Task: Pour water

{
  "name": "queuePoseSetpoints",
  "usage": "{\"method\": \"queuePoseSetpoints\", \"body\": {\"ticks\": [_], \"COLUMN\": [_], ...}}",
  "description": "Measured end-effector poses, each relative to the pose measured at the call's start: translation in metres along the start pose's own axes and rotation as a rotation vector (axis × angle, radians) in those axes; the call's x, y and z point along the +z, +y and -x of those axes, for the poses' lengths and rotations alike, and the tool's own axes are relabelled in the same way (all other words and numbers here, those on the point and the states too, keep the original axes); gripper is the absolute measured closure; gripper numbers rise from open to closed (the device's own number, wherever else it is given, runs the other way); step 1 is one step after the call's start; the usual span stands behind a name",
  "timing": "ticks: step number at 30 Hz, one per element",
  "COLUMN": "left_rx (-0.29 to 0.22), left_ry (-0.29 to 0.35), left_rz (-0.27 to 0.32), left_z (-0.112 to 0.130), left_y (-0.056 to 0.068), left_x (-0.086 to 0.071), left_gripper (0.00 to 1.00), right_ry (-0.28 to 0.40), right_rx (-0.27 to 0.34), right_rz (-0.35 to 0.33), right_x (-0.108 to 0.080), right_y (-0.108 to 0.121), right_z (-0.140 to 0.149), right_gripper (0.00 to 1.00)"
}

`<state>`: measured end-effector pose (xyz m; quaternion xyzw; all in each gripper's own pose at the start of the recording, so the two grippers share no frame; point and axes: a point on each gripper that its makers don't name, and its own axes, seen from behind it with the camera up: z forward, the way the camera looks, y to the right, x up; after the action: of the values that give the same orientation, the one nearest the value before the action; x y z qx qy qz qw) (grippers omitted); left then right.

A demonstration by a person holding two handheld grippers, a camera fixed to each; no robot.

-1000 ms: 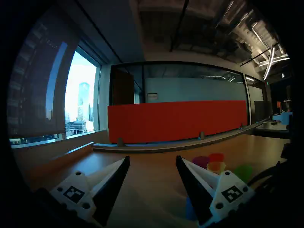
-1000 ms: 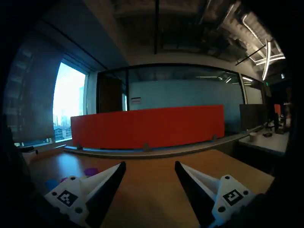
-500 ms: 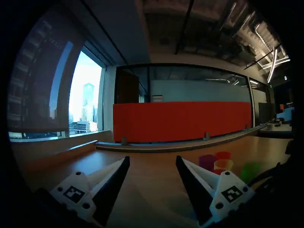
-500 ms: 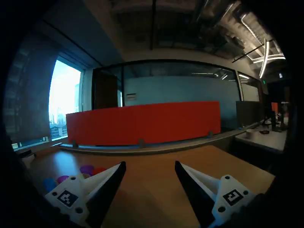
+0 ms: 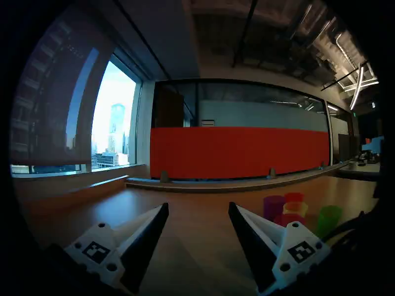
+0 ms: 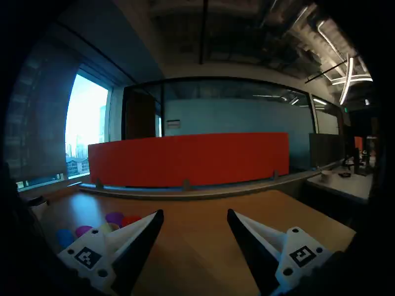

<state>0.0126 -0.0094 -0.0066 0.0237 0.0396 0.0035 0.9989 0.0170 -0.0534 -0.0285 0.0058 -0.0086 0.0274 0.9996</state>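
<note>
A cluster of small coloured cups stands on the wooden table (image 5: 197,222). In the left gripper view a purple cup (image 5: 273,206), a red cup (image 5: 294,197), a yellow cup (image 5: 295,208) and a green cup (image 5: 329,218) sit to the right, partly behind my right finger. My left gripper (image 5: 197,217) is open and holds nothing. In the right gripper view the cups lie low at the left: a purple cup (image 6: 114,218), a red cup (image 6: 130,220) and a blue cup (image 6: 65,237). My right gripper (image 6: 195,219) is open and empty above the table (image 6: 207,232).
A long red partition (image 5: 239,152) (image 6: 190,158) runs along the table's far edge, with a glass wall behind it. Bright windows (image 5: 113,128) are at the left. Another desk (image 6: 340,180) with small items stands at the right.
The left gripper's view has dropped lower and nearer table level, so the cups now appear upright from the side. The right view shifted slightly; more cups show at its left. Both grippers stayed open.
</note>
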Motion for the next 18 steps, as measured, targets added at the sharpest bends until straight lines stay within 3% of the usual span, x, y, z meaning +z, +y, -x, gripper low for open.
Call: {"method": "queuePoseSetpoints", "body": {"ticks": [12,18], "left_rx": [-0.014,0.008], "left_ry": [-0.019,-0.033], "left_rz": [0.004,0.005], "left_z": [0.008,0.012], "left_y": [0.0,0.001], "left_x": [0.0,0.0], "left_gripper": [0.1,0.1], "right_ry": [0.003,0.006], "right_rx": [-0.004,-0.004], "right_rz": [0.002,0.003], "right_x": [0.0,0.0], "right_y": [-0.001,0.0], "right_z": [-0.004,-0.005], "right_gripper": [0.0,0.0]}}
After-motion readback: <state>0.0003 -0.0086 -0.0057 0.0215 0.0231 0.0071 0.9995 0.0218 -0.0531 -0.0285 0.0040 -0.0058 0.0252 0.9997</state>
